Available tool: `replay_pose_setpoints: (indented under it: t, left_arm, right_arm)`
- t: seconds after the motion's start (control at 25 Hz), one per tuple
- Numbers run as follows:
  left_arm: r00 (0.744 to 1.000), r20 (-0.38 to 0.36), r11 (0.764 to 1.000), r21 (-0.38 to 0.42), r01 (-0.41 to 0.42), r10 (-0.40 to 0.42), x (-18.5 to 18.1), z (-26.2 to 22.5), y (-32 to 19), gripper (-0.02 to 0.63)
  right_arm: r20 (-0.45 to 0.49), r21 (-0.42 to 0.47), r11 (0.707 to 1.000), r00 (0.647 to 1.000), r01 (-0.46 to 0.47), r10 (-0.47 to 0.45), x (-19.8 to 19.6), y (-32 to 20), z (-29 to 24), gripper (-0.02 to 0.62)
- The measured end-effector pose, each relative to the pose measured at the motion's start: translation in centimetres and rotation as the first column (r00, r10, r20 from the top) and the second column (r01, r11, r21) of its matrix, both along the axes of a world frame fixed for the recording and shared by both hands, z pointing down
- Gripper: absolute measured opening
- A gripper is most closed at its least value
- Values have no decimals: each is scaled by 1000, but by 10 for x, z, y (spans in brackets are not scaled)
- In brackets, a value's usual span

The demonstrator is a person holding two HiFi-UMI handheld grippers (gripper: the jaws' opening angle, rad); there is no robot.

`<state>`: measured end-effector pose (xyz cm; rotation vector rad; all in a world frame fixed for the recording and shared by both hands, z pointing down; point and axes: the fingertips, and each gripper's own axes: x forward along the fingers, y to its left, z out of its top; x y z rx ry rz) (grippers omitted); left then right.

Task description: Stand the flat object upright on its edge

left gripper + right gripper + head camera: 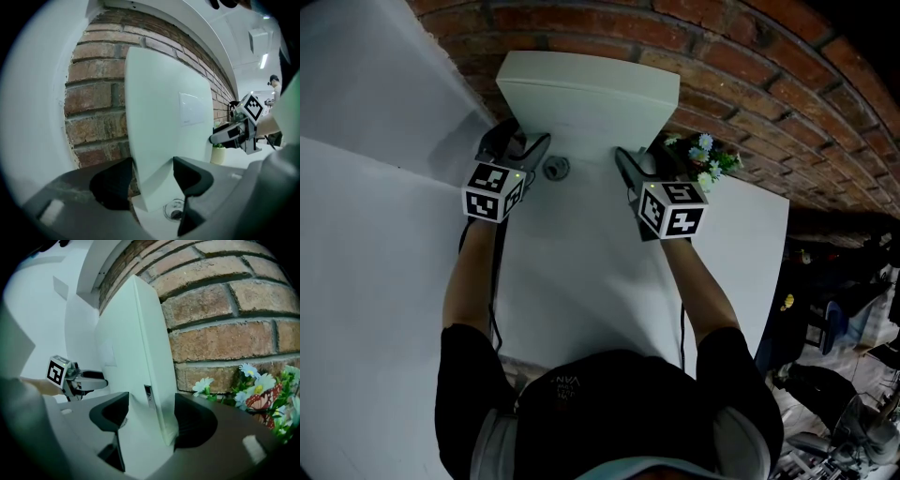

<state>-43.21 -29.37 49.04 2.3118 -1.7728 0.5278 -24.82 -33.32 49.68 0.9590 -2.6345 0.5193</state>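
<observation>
Flat white box (581, 94) up on its edge, right in front of the brick wall (750, 84), a tool at each lower corner.
Left tool (152, 176) is clamped on the box's lower left corner, pads front and back. Right tool (150, 413) straddles the lower right corner with its jaws parted, back pad at the box and front pad just off its face. The box stands on the white tabletop (581, 272), with flowers (703, 159) just to its right.
</observation>
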Motion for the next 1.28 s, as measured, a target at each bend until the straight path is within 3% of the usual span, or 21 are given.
replay_pose_setpoints:
  t: [0.6, 0.76, 0.92, 1.12, 1.28]
  left_arm:
    - [998, -52, 998, 55, 41, -38, 5, -25, 25, 276]
    - [997, -64, 996, 72, 47, -42, 11, -32, 35, 274]
    - [996, -65, 992, 104, 66, -59, 15, -42, 49, 199]
    - [995, -67, 989, 125, 82, -74, 23, -51, 66, 95]
    - [995, -72, 988, 131, 83, -74, 36, -56, 81, 56]
  right_arm:
    - [7, 45, 999, 1000, -2, 2, 13, 11, -22, 304]
    - [10, 89, 996, 1000, -9, 8, 17, 17, -33, 224]
    - [19, 126, 992, 1000, -2, 0, 19, 28, -45, 185]
    - [24, 153, 988, 1000, 5, -9, 24, 40, -55, 77]
    - [27, 164, 986, 999, 18, -23, 27, 53, -61, 34]
